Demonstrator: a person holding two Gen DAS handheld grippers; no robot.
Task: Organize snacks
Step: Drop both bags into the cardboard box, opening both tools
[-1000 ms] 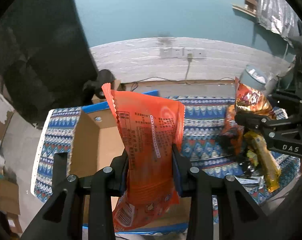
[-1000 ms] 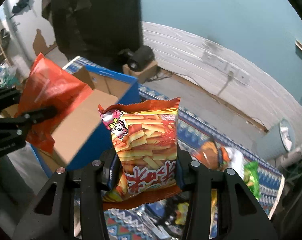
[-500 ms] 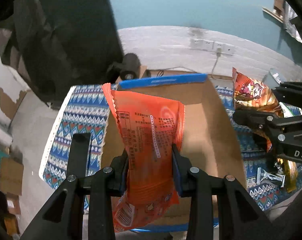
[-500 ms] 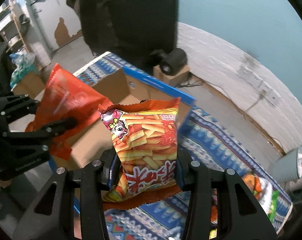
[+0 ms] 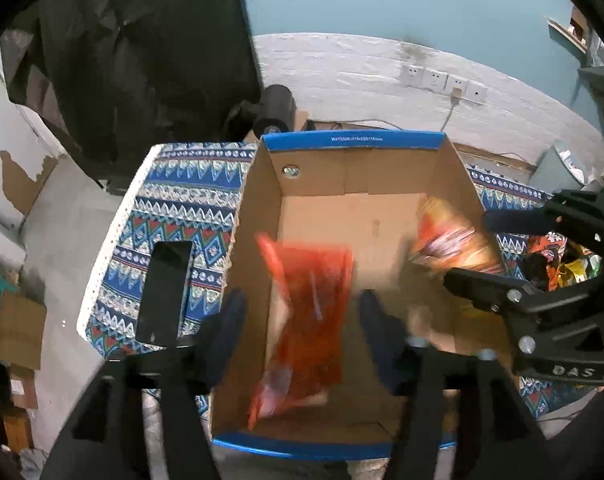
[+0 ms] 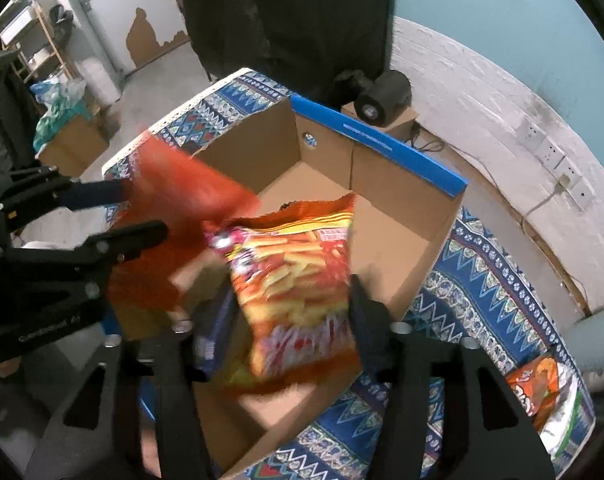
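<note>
An open cardboard box with a blue rim (image 5: 354,140) (image 6: 402,152) stands on a patterned cloth. My left gripper (image 5: 302,312) is open above the box. A plain orange-red snack bag (image 5: 310,312) (image 6: 181,200) falls, blurred, between its spread fingers into the box. My right gripper (image 6: 289,300) is open over the box's right side. An orange bag printed with fries (image 6: 297,292) (image 5: 450,240) drops, blurred, between its fingers. Each gripper shows in the other's view.
A blue patterned cloth (image 5: 181,208) covers the table. A black phone-like slab (image 5: 163,292) lies left of the box. More snack bags (image 5: 562,260) (image 6: 542,392) lie to the right. A black cylinder (image 5: 273,108) sits behind the box by the white wall.
Both grippers have opened and let go of their bags, which now fall blurred into the box. Both grippers have moved further over the box.
</note>
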